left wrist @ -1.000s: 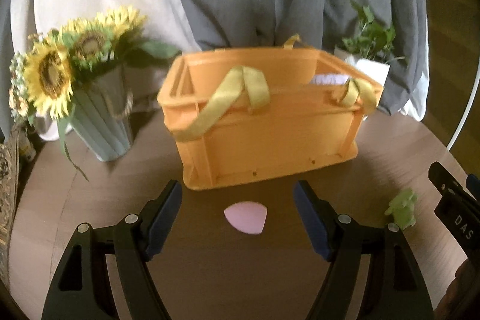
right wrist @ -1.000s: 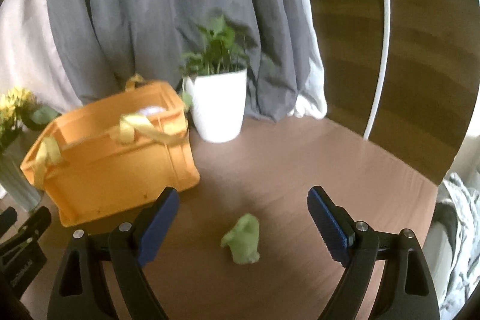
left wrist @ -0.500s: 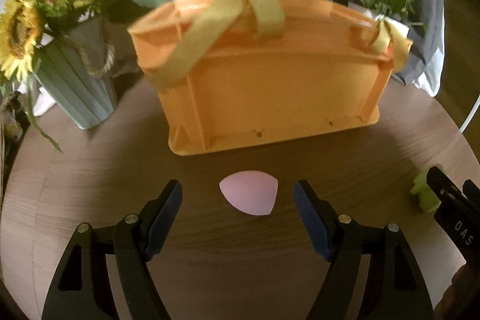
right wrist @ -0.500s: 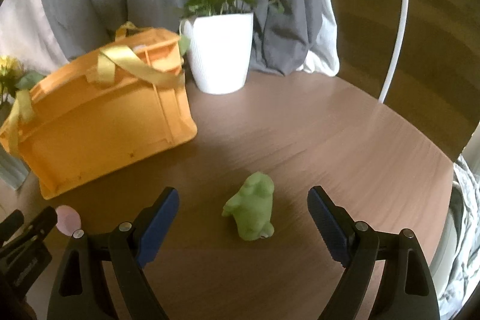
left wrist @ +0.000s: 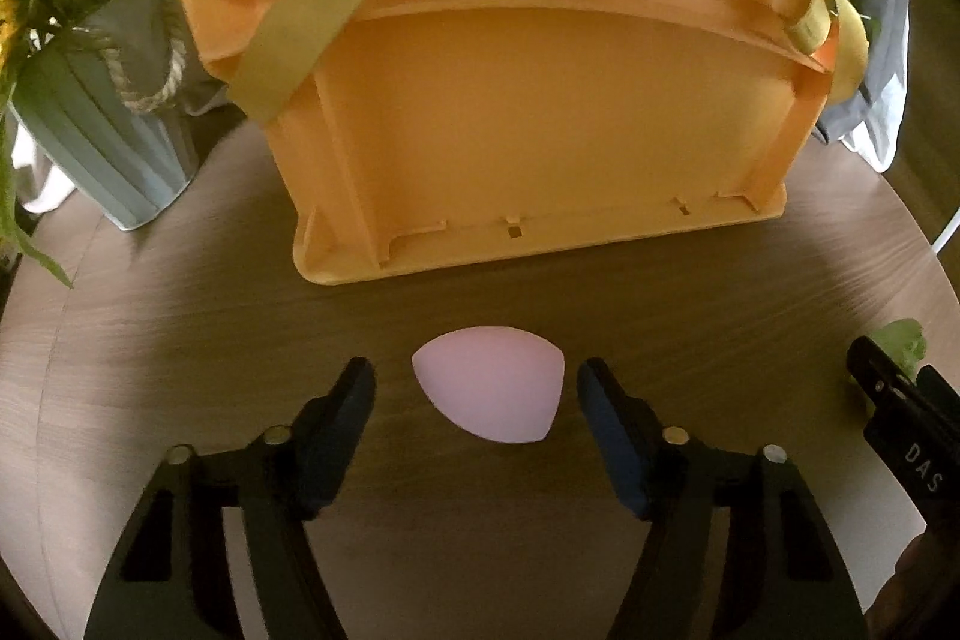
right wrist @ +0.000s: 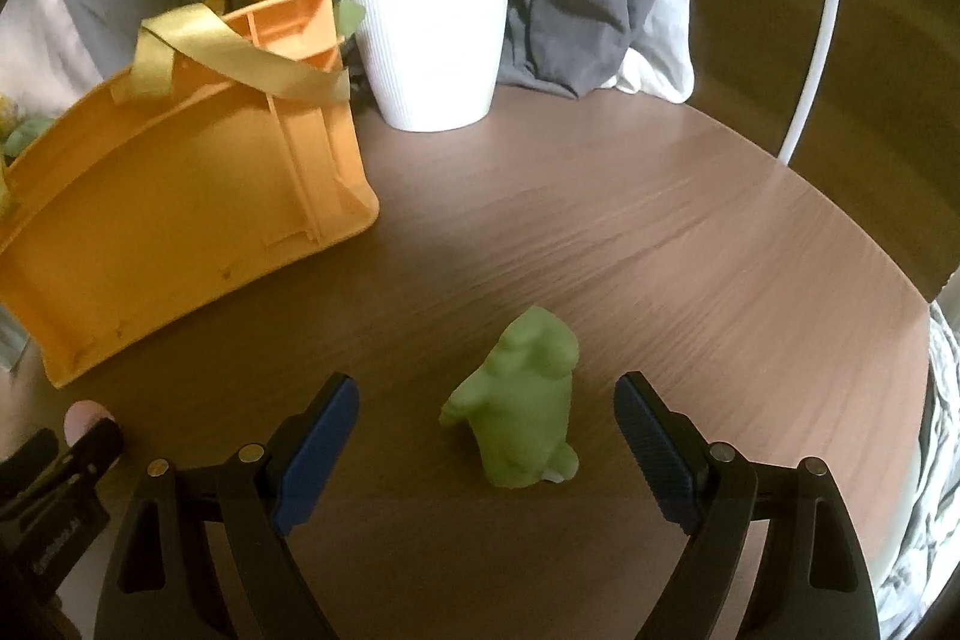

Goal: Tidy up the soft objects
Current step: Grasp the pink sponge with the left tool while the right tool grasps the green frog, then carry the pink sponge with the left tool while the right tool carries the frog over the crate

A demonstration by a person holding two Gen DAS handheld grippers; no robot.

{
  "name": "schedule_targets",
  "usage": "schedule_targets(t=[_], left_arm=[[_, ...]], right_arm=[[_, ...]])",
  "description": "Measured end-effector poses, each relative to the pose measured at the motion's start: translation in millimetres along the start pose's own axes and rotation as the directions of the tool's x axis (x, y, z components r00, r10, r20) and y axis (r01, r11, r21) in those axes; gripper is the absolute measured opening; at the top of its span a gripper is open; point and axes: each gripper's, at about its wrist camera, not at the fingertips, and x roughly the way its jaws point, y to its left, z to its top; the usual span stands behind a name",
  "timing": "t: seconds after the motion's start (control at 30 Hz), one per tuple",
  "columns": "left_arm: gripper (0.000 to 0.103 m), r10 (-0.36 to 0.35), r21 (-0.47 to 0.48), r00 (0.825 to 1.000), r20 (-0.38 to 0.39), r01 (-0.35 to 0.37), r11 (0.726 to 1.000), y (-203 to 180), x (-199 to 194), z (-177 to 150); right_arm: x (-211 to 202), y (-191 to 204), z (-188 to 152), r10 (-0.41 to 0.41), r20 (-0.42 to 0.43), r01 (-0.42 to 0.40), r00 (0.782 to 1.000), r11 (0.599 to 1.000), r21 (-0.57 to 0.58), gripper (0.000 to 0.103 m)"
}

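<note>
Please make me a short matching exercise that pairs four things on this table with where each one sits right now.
Things:
1. pink sponge
2. green squishy toy
3. white plant pot
4. sunflower vase

Places:
a. behind the orange basket's right end
b. between the open left tongs
c. beside the basket's left end
d. between the open right tongs

Pairs: 1-b, 2-d, 3-a, 4-c

Pink rounded-triangle sponge (left wrist: 489, 391) and green figure (right wrist: 519, 409) lie before orange basket (left wrist: 540, 112).
</note>
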Motion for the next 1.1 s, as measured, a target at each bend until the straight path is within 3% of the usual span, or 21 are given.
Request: schedule_targets(t=[0.17, 0.47, 1.1], left_arm=[[0.047, -0.001, 0.012, 1.0, -0.023, 0.001, 1.0, -2.6, 7.2, -0.4], [0.044, -0.008, 0.048, 1.0, 0.003, 0.008, 0.999, -8.0, 0.2, -2.0], [0.043, -0.044, 0.043, 0.993, 0.106, 0.039, 0.998, -8.0, -50.1, 3.9]], right_arm=[[3.4, -1.1, 1.4, 0.007, -0.017, -0.007, 1.0, 1.0, 0.013, 0.078], [5.8, -6.7, 0.9, 0.007, -0.024, -0.007, 1.0, 1.0, 0.027, 0.046], [-30.2, -3.6, 4.7, 0.107, 0.024, -0.107, 0.994, 0.994, -0.018, 0.044]])
